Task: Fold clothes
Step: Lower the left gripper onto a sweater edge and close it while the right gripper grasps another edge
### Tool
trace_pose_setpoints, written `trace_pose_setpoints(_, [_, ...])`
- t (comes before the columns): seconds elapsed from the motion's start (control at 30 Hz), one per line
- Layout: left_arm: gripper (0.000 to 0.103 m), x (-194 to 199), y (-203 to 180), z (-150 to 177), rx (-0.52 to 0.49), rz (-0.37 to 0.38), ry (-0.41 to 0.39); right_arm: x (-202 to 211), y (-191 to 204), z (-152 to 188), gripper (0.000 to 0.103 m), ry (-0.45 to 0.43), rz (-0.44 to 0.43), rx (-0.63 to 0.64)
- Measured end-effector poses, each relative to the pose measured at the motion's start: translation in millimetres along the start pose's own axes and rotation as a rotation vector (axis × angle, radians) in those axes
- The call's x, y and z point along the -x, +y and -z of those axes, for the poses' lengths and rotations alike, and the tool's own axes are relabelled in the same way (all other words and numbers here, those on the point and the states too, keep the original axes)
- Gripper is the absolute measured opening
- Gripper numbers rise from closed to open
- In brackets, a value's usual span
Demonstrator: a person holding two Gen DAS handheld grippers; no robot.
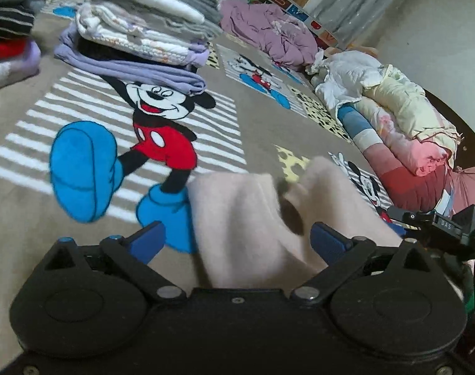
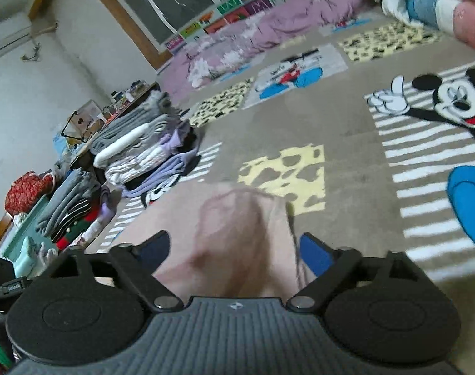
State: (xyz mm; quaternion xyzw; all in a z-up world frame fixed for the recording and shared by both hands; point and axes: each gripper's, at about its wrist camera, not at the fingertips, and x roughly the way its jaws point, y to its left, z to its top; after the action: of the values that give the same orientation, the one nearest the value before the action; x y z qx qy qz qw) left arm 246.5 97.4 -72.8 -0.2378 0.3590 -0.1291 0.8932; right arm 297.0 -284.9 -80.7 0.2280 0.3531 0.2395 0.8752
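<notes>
**Pale pink garment between both hand-held grippers**

Pale pink cloth (image 1: 246, 218) bunched up directly in front of the left hand-held gripper (image 1: 237, 240), lying between its blue pads (image 1: 150, 239), which stood spread wide and did not press it. Beyond it lay a cartoon-mouse blanket (image 1: 118, 143) carrying a stack of folded clothes (image 1: 137, 31).

From the right wrist view, the same cloth (image 2: 234, 237), blurred, rose between the fingers of the right hand-held gripper (image 2: 234, 253), likewise spread apart. Folded piles (image 2: 137, 147) stood to the left, near the wall. Crumpled purple bedding (image 2: 253, 31) lay along the far edge.
</notes>
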Motion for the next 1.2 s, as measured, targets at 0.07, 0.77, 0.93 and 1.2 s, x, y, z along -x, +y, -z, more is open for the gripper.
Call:
trace_pose_setpoints(0.07, [0.095, -11.2, 11.2, -5.1, 0.02, 0.027, 0.019, -13.2, -6.7, -8.0, 0.08, 0.012, -0.009, 0.016])
trace_pose_setpoints(0.77, [0.074, -74.1, 58.9, -45.9, 0.036, 0.234, 0.13, -122.8, -44.8, -55.5, 0.091, 0.197, -0.309, 0.053])
trace_pose_setpoints(0.93, [0.063, -83.8, 58.5, -48.3, 0.015, 0.279, 0.15, -131.3, -39.1, -49.2, 0.07, 0.245, -0.427, 0.073])
trace_pose_setpoints(1.2, [0.023, -69.4, 41.0, -43.1, -0.085, 0.258, 0.11, -103.9, -19.0, -40.3, 0.006, 0.222, -0.455, 0.173])
